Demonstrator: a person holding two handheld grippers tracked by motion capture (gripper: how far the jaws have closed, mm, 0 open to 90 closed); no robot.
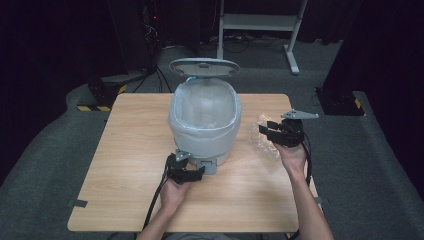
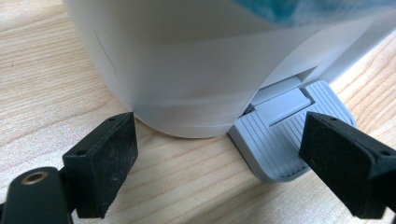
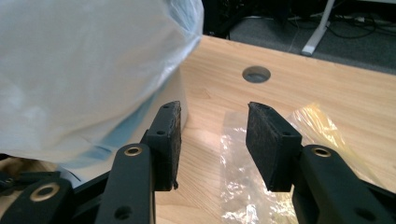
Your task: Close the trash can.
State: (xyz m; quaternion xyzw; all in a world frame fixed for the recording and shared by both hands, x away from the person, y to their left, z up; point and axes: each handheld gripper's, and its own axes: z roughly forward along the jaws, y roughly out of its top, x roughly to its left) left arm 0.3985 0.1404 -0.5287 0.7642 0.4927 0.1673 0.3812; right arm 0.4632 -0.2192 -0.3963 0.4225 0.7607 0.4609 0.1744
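Observation:
A white pedal bin (image 1: 205, 125) lined with a pale plastic bag stands mid-table, its lid (image 1: 204, 66) raised. My left gripper (image 1: 191, 168) sits at the bin's front base, open; in the left gripper view (image 2: 224, 158) one pad is beside the bin wall (image 2: 187, 70) and the other lies over the grey ribbed pedal (image 2: 280, 144). My right gripper (image 1: 268, 128) hovers to the right of the bin, open, above a crumpled clear wrapper (image 1: 262, 142). In the right gripper view (image 3: 212, 140) the wrapper (image 3: 233, 177) lies on the wood between and below the pads, untouched.
The wooden table (image 1: 130, 150) has a round cable hole (image 3: 256, 73) beyond the wrapper. The bag's overhang (image 3: 84, 70) bulges close to my right gripper's left jaw. A white desk frame (image 1: 260, 22) and dark equipment stand on the floor behind.

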